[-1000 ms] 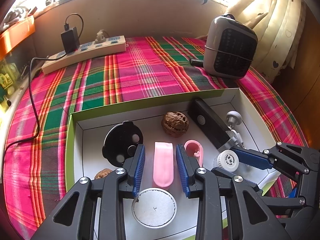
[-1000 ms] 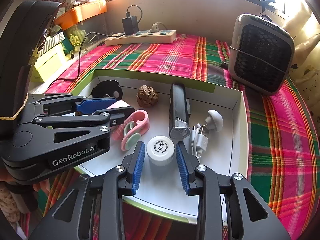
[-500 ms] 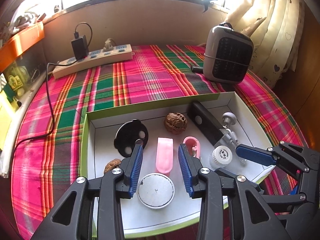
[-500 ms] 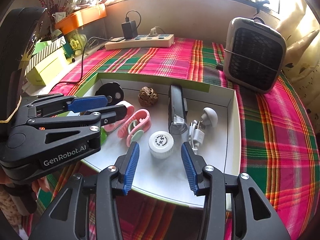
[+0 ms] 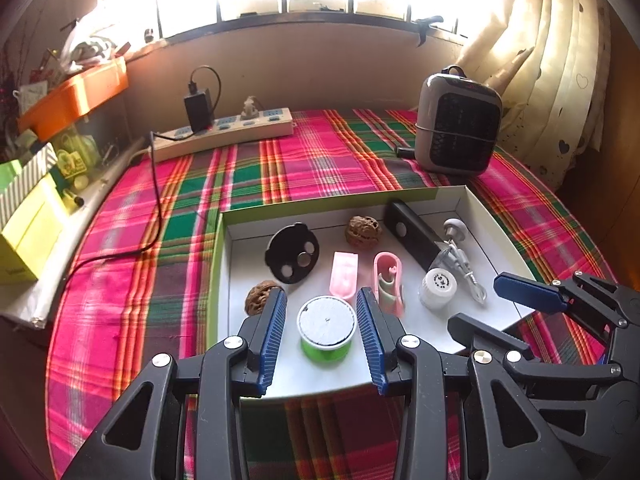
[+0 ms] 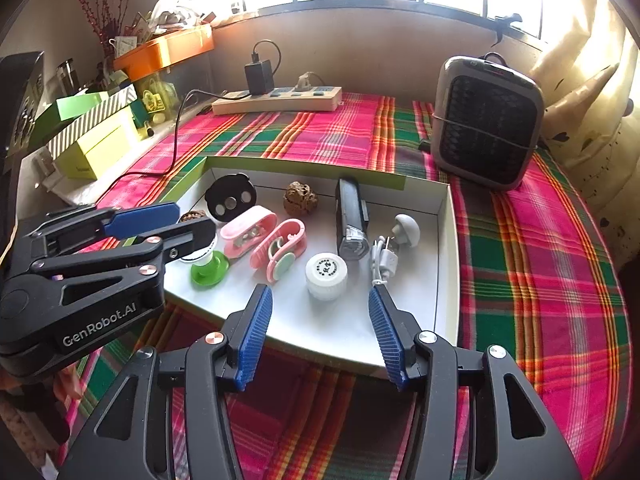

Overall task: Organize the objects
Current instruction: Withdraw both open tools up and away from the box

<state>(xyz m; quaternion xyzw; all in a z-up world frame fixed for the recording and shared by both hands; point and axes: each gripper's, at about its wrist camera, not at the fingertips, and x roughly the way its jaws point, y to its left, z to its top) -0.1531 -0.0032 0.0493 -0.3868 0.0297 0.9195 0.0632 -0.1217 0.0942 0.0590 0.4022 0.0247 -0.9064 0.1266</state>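
Note:
A white box lid (image 5: 404,332) (image 6: 444,240) with a green rim lies on the plaid cloth and holds the small objects. In it are a green pot with a white top (image 5: 327,332) (image 6: 208,268), a white bottle cap (image 5: 438,288) (image 6: 326,276), two pink clips (image 5: 344,276) (image 5: 388,280), two walnuts (image 5: 363,230) (image 5: 262,302), a black disc (image 5: 293,253), a black bar (image 5: 412,236) and a white cable plug (image 5: 456,252). My left gripper (image 5: 321,322) is open, its fingers either side of the green pot. My right gripper (image 6: 320,320) is open, just before the cap.
A grey fan heater (image 5: 458,126) (image 6: 486,124) stands at the back right on the cloth. A power strip (image 5: 224,134) with a black charger lies at the back, its cable trailing left. Yellow and striped boxes (image 6: 92,136) sit on the left ledge.
Both grippers have pulled back toward the near edge of the lid and risen. Both have opened wider. The left one went from around the pink clip to around the green pot.

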